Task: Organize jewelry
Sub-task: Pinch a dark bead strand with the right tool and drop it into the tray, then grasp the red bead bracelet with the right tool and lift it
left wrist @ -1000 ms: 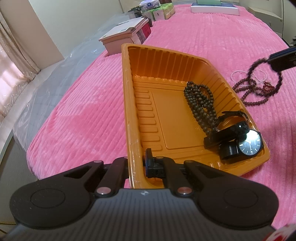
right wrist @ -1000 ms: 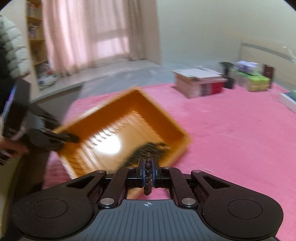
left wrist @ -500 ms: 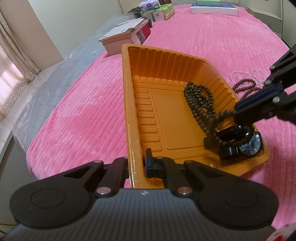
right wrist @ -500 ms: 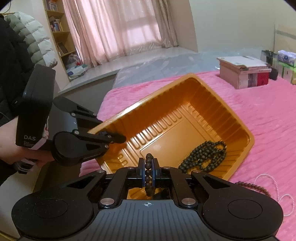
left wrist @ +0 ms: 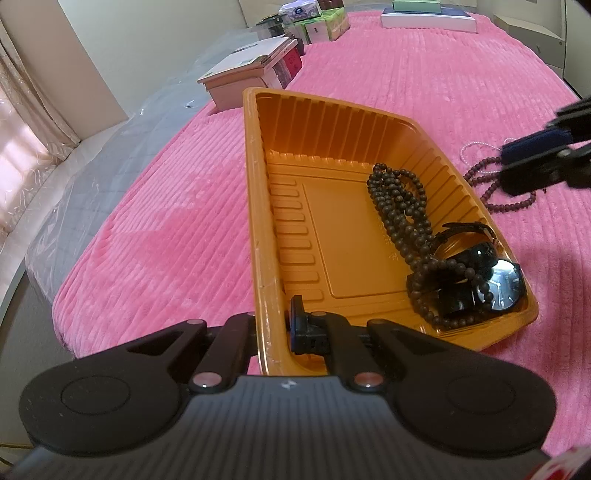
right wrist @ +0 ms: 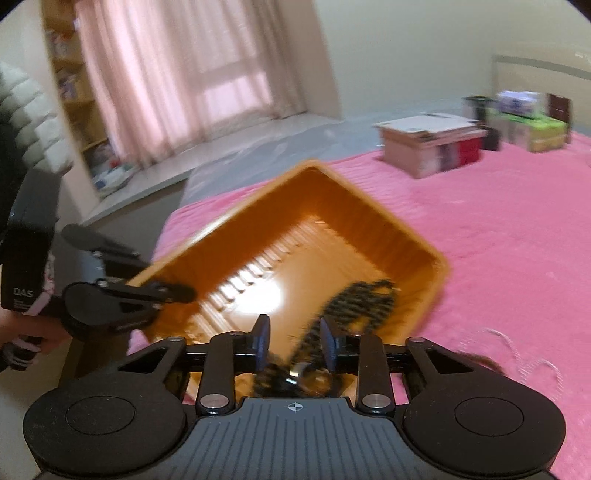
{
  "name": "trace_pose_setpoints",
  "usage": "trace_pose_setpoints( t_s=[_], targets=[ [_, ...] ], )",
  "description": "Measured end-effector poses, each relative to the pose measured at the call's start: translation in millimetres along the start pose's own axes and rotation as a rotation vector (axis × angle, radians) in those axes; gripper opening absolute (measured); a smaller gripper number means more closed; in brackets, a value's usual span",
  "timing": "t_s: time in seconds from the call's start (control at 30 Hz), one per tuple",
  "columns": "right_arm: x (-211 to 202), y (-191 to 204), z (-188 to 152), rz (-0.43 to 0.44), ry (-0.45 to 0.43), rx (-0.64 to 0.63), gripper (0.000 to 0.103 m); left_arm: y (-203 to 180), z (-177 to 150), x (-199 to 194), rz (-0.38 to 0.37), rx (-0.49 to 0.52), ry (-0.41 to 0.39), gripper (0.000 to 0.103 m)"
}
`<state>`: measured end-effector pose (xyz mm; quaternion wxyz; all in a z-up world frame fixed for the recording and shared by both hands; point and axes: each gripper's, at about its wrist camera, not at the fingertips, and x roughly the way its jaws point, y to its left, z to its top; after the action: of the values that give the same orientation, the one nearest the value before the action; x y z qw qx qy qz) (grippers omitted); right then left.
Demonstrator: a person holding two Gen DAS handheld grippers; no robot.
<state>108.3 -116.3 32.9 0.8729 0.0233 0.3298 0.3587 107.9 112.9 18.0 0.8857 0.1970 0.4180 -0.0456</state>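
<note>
An orange plastic tray (left wrist: 280, 155) lies on the pink bedspread. My left gripper (left wrist: 275, 325) is shut on the tray's near rim. Inside the tray lie a long dark bead necklace (left wrist: 399, 199), a dark bead bracelet (left wrist: 450, 269) and black watches (left wrist: 498, 284). My right gripper (right wrist: 294, 343) is open and empty above the tray's right end; it also shows in the left wrist view (left wrist: 532, 162). A reddish bead string (left wrist: 506, 203) and a white pearl strand (left wrist: 472, 147) lie on the bedspread right of the tray.
A stack of boxes and books (left wrist: 255, 70) stands beyond the tray's far end, with more boxes (left wrist: 321, 22) behind. The bed's left edge (left wrist: 48, 236) is covered in clear plastic. In the right wrist view, curtains and a shelf (right wrist: 74, 92) stand beyond the bed.
My right gripper opened and let go of the dark bead bracelet, which now lies on the watches in the tray. The gripper has pulled back to the right. The left gripper has not moved.
</note>
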Motion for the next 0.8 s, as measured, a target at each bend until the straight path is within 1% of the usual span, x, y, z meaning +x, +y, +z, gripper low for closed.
trace_pose_setpoints(
  t_s=[0.13, 0.2, 0.27, 0.4, 0.47, 0.53, 0.6, 0.73, 0.77, 0.8],
  targets=[
    [-21.9, -26.5, -26.9, -0.113, 0.0, 0.044, 0.038, 0.0, -0.1, -0.1, 0.0, 0.001, 0.0, 0.003],
    [-31.7, -40.8, -45.6, -0.192, 0.011, 0.063, 0.039, 0.1, -0.1, 0.0, 0.0, 0.0, 0.0, 0.003],
    [-39.2, -58.6, -62.6, -0.25, 0.03, 0.118, 0.039, 0.2, -0.1, 0.0, -0.001, -0.001, 0.0, 0.003],
    [-54.1, -89.4, -84.7, -0.349, 0.041, 0.199, 0.039, 0.2, 0.1, 0.0, 0.0, -0.004, 0.001, 0.003],
    [-58.4, -101.0, -88.9, -0.372, 0.041, 0.24, 0.039, 0.1, 0.1, -0.6, 0.003, -0.003, 0.001, 0.003],
    [-60.5, -104.7, -88.1, -0.38, 0.022, 0.246, 0.039, -0.8, 0.2, -1.5, 0.005, -0.003, 0.001, 0.003],
    [-58.6, -105.1, -84.5, -0.386, 0.015, 0.218, 0.039, -1.1, 0.4, -1.6, 0.007, -0.002, 0.002, 0.003],
    [-47.0, -100.1, -74.3, -0.394, 0.024, 0.121, 0.038, -1.3, 0.0, -2.3, 0.01, 0.0, 0.003, 0.003],
    [-43.5, -100.3, -72.7, -0.398, 0.025, 0.105, 0.036, -1.2, 0.1, -2.2, 0.01, -0.001, 0.004, 0.003],
    [-39.1, -101.7, -70.8, -0.396, 0.027, 0.096, 0.031, -1.2, -0.1, -2.0, 0.011, 0.0, 0.004, 0.003]
  ],
)
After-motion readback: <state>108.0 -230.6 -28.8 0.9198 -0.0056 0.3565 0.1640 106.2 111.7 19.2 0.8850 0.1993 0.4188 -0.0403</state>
